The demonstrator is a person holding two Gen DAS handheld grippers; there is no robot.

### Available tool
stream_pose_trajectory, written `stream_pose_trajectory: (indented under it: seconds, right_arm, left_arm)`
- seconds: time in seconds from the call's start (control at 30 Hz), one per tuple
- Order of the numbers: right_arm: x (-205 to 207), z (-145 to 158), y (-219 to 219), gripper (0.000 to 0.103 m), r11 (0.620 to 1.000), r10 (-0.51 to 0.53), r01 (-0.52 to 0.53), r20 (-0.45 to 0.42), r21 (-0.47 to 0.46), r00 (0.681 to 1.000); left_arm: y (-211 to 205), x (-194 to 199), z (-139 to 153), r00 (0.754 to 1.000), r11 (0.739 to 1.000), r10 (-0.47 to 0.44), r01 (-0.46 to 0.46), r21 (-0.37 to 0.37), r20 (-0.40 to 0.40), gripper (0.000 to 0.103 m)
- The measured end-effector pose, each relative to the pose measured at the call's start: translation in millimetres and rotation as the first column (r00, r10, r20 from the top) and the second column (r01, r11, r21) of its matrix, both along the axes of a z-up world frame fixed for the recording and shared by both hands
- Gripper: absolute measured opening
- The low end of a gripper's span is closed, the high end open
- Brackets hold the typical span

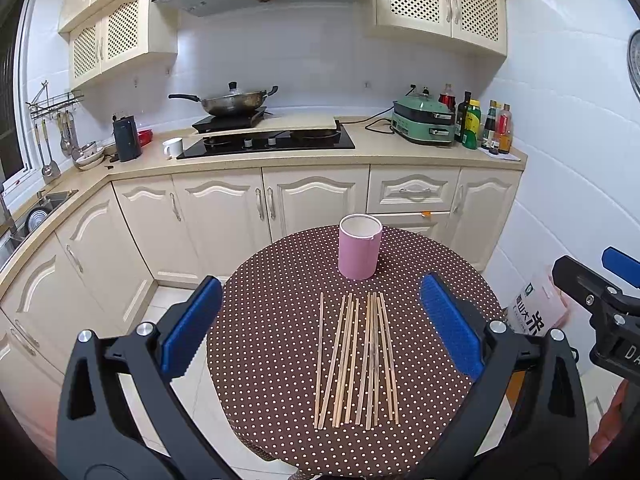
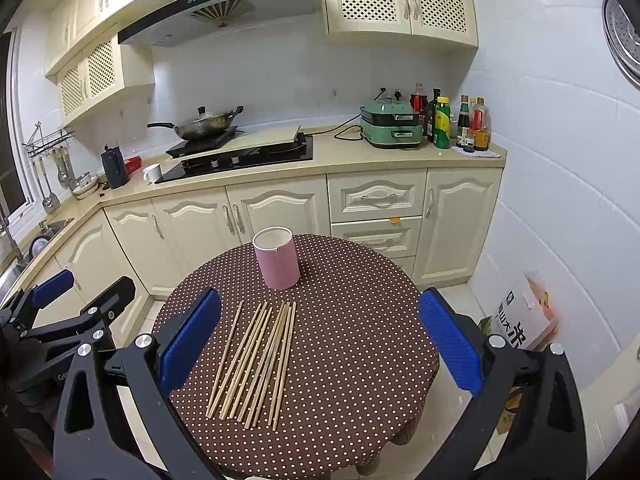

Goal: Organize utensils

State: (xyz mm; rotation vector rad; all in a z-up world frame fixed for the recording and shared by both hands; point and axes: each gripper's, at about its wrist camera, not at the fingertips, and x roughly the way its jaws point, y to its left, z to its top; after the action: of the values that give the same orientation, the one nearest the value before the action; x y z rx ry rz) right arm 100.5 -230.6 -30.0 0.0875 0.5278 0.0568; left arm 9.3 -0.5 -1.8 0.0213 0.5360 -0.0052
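Several wooden chopsticks (image 1: 356, 360) lie side by side on a round table with a brown polka-dot cloth (image 1: 272, 320). A pink cylindrical holder (image 1: 359, 250) stands upright behind them, empty as far as I can see. My left gripper (image 1: 320, 320) is open, held above the table's near edge, its blue pads wide on either side of the chopsticks. My right gripper (image 2: 320, 340) is open too, above the table to the right of the chopsticks (image 2: 256, 360) and the holder (image 2: 277, 260). Each gripper shows in the other's view: the right one (image 1: 608, 292) and the left one (image 2: 60, 320).
Cream kitchen cabinets and a counter (image 1: 360, 156) run behind the table, with a hob, a wok (image 1: 228, 102), a green appliance (image 1: 424, 120) and bottles (image 1: 480, 124). A rice bag (image 2: 524, 320) leans on the floor by the right wall. A sink (image 1: 40, 208) is at the left.
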Motion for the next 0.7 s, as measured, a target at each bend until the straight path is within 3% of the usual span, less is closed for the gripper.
stream_pose_trajectory:
  seconds: [0.7]
  right_arm:
    - [-0.2,-0.1,4.1,0.096,1.0,0.0,0.0,-0.006,-0.01,1.0]
  left_arm:
    - [5.0,-1.7,-5.1,1.0,1.0,0.002,-0.002,-0.004,-0.004,0.097]
